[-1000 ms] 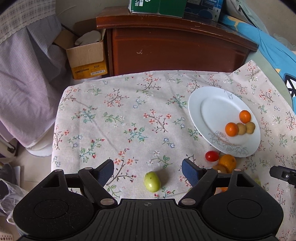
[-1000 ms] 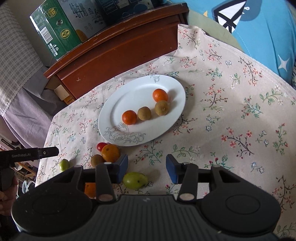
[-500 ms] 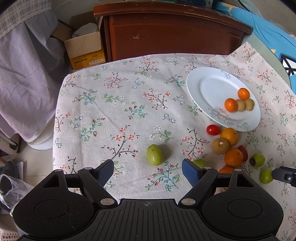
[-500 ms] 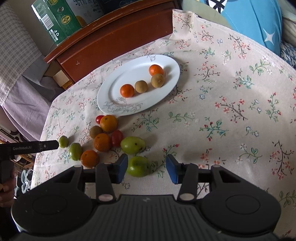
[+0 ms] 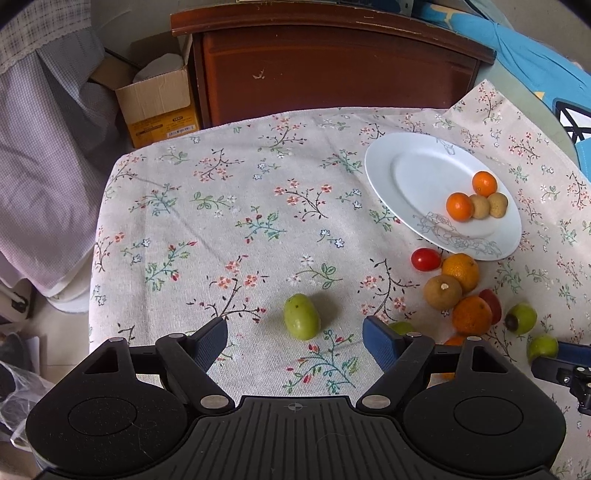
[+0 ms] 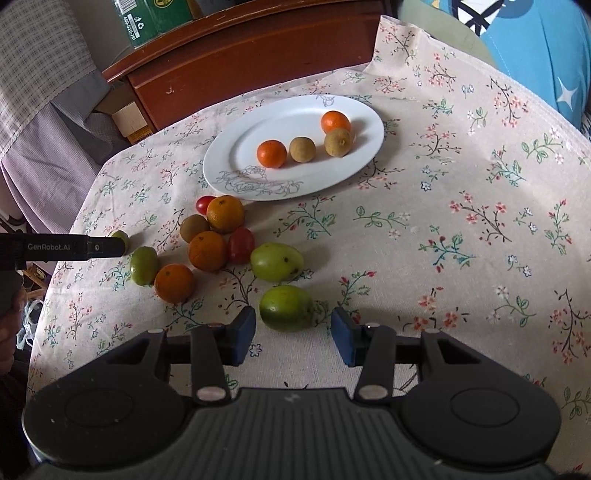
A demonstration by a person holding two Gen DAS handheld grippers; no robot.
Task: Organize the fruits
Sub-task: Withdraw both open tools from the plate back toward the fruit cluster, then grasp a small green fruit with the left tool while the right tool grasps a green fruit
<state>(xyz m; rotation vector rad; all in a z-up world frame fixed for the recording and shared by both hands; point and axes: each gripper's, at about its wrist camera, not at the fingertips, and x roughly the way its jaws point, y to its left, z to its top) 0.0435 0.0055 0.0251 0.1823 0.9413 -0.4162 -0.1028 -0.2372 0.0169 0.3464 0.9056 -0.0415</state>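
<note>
A white oval plate (image 5: pixel 413 173) (image 6: pixel 251 147) on the floral cloth holds two small oranges and two brown fruits. A cluster of oranges, red tomatoes, brown and green fruits (image 6: pixel 208 251) (image 5: pixel 460 291) lies loose beside it. My left gripper (image 5: pixel 295 338) is open, with a lone green fruit (image 5: pixel 301 316) lying on the cloth just ahead between its fingers. My right gripper (image 6: pixel 293 334) is open, with another green fruit (image 6: pixel 285 308) lying between its fingertips; its finger also shows in the left wrist view (image 5: pixel 561 363).
A dark wooden cabinet (image 5: pixel 332 70) stands behind the table, a cardboard box (image 5: pixel 159 107) to its left. Checked fabric (image 5: pixel 44 155) hangs off the left. A blue cushion (image 6: pixel 532 48) lies at the back right. Green boxes (image 6: pixel 155 14) sit on the cabinet.
Both grippers have pulled back toward me, so more loose fruit shows. The green fruit sits farther ahead of each gripper's fingers than before. Both stay open.
</note>
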